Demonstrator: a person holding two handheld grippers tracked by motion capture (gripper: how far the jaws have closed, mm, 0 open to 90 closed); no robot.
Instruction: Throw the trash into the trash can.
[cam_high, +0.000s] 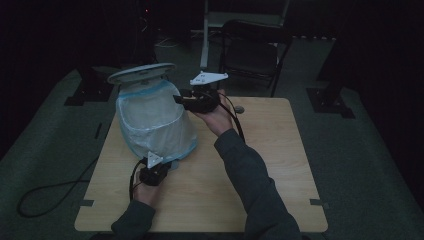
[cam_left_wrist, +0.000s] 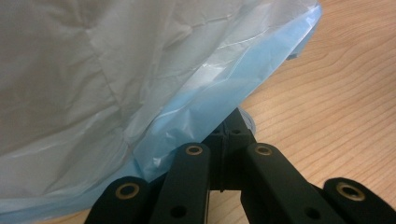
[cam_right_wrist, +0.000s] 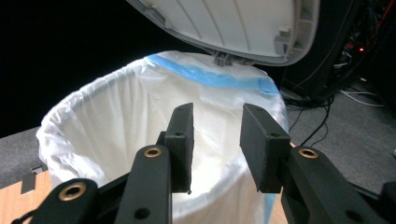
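A white waste bin lined with a thin white plastic bag with a pale blue hem (cam_high: 152, 122) is seen standing on the left half of the light wooden worktop (cam_high: 270, 165), near its far left corner. The bag is turned down over the outside of the bin, its blue hem reaching the worktop surface. A round grey-white hinged lid (cam_high: 141, 73) is held raised above the bin's far rim. At the bin's near foot, toward the worktop's left edge, the left claw (cam_high: 159, 162) is found; its jaws are pressed together on the blue hem of the bag, as shown in the left gripper view (cam_left_wrist: 233, 128). Further right, at the bin's upper right rim, the right claw (cam_high: 179, 99) is held level, pointing at the bin's mouth. In the right gripper view its jaws (cam_right_wrist: 217, 140) are spread apart with nothing between them, the lined opening lying just beyond.
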